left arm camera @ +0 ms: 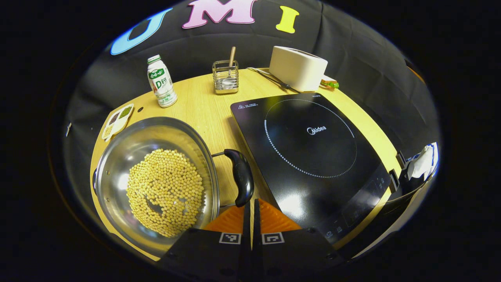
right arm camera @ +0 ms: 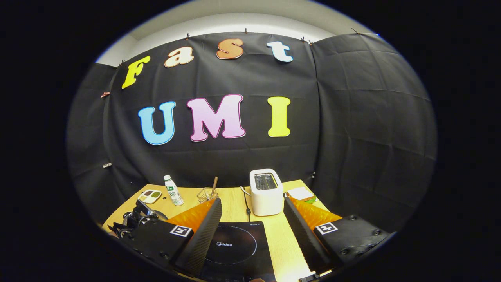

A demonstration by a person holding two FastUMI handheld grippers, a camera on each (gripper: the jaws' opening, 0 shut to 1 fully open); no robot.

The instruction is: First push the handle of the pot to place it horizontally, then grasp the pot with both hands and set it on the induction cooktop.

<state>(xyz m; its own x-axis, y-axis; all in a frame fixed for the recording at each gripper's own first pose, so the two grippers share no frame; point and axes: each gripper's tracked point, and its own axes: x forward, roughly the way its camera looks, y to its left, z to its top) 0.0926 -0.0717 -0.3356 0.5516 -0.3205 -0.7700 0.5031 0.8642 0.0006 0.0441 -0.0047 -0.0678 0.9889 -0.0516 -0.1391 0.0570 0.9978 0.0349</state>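
A steel pot (left arm camera: 117, 156) holding yellow beans (left arm camera: 166, 192) stands on the wooden table (left arm camera: 203, 109), left of the black induction cooktop (left arm camera: 313, 156). Its black handle (left arm camera: 240, 176) juts from the rim on wire brackets, on the side facing the cooktop. My left gripper (left arm camera: 250, 201) is shut with nothing between its fingers. Its tips sit right at the handle's near end, and contact is unclear. In the right gripper view, my right gripper (right arm camera: 252, 200) hangs open and empty above the near part of the cooktop (right arm camera: 235, 246), and the left gripper (right arm camera: 137, 217) shows at the lower left.
Along the back of the table stand a white bottle (left arm camera: 161, 81), a wire utensil holder (left arm camera: 226, 76) and a white toaster (left arm camera: 297, 68) with its cord. A small divided dish (left arm camera: 117, 120) lies behind the pot. A sandwich (right arm camera: 300, 194) sits right of the toaster (right arm camera: 266, 192).
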